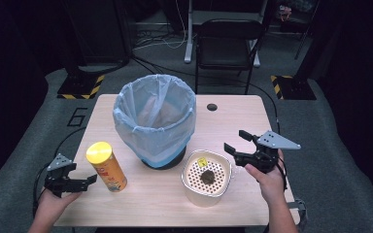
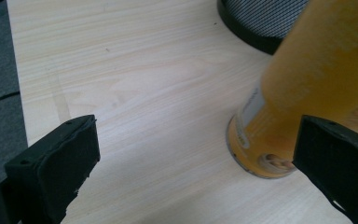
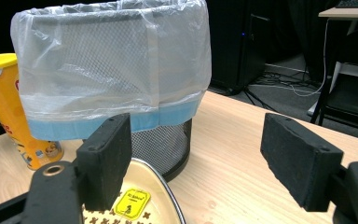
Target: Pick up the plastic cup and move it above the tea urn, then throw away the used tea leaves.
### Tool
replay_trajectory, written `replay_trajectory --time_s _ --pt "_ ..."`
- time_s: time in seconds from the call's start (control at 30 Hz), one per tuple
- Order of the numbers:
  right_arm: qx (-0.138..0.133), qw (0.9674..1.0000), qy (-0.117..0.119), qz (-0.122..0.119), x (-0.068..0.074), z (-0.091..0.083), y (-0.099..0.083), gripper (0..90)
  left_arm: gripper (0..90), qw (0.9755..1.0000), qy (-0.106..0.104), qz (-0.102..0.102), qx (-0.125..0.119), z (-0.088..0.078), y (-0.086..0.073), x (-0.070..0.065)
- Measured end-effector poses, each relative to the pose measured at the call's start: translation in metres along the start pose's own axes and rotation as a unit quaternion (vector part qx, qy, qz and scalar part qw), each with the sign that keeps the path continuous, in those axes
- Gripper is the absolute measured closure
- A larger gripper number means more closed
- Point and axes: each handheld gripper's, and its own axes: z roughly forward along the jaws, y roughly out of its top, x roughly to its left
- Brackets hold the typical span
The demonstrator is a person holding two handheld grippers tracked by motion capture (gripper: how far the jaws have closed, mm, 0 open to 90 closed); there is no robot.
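A yellow snack can (image 1: 107, 166) with a yellow lid stands upright on the table's left front. My left gripper (image 1: 73, 183) is just left of it, jaws open and empty; in the left gripper view the can (image 2: 303, 88) stands ahead of the right jaw, apart from the pads. A mesh waste bin (image 1: 155, 119) lined with a pale blue bag stands mid-table. In front of it sits a cream container (image 1: 207, 177) with a perforated insert, a yellow tag and a dark lump. My right gripper (image 1: 239, 142) hovers open just right of the container, facing the bin (image 3: 116, 70).
The light wooden table (image 1: 223, 121) has a cable hole (image 1: 211, 107) at the back right. A black chair (image 1: 228, 46) stands behind the table. Floor stands with yellow-black striped bases (image 1: 80, 86) flank the back corners. Cables trail on the grey floor.
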Motion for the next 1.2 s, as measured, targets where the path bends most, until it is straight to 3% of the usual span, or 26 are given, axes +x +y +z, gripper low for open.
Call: replay_trajectory --time_s 0.03,0.2,0.3,0.43,0.5,0.63,0.83,0.9,1.0,1.03,1.07,1.2 --pt "-0.001 1.0000 0.000 0.002 -0.001 -0.001 0.000 24.5 0.2 0.9999 -0.013 -0.001 -0.005 -0.003 -0.002 -0.003" --pt "-0.001 1.0000 -0.001 0.003 -0.001 -0.002 -0.001 24.5 0.2 0.9994 -0.021 0.007 -0.026 -0.007 -0.006 -0.010" --pt "0.001 1.0000 -0.002 0.006 -0.003 -0.003 -0.003 24.5 0.2 0.9985 -0.038 0.004 -0.038 -0.011 -0.007 -0.016" --pt "-0.003 0.9999 -0.005 0.012 -0.006 -0.005 -0.002 24.5 0.2 0.9980 -0.045 0.015 -0.043 -0.012 -0.008 -0.019" --pt "-0.004 0.9999 -0.004 0.015 -0.008 -0.006 -0.003 24.5 0.2 0.9967 -0.065 0.022 -0.043 -0.013 -0.010 -0.025" --pt "-0.002 0.9999 -0.004 0.015 -0.009 -0.003 -0.004 24.5 0.2 0.9952 -0.076 0.041 -0.046 -0.011 -0.011 -0.034" --pt "0.007 0.9999 -0.002 0.016 -0.009 0.002 -0.007 24.5 0.4 0.9928 -0.100 0.039 -0.053 -0.002 -0.008 -0.043" --pt "0.007 0.9998 -0.003 0.016 -0.010 0.001 -0.008 24.5 0.5 0.9921 -0.104 0.028 -0.064 0.003 -0.007 -0.046" --pt "0.007 0.9998 -0.005 0.018 -0.011 0.000 -0.009 24.5 1.2 0.9920 -0.107 0.027 -0.062 0.006 -0.004 -0.046" --pt "0.006 0.9997 -0.003 0.022 -0.012 0.001 -0.009 24.5 1.2 0.9918 -0.110 0.016 -0.064 0.008 -0.004 -0.047" --pt "0.006 0.9997 -0.002 0.024 -0.013 0.000 -0.011 24.6 1.5 0.9920 -0.105 0.026 -0.064 0.010 -0.002 -0.046" --pt "0.010 0.9996 -0.002 0.026 -0.013 0.000 -0.013 24.6 2.5 0.9922 -0.099 0.028 -0.071 0.015 -0.001 -0.047"
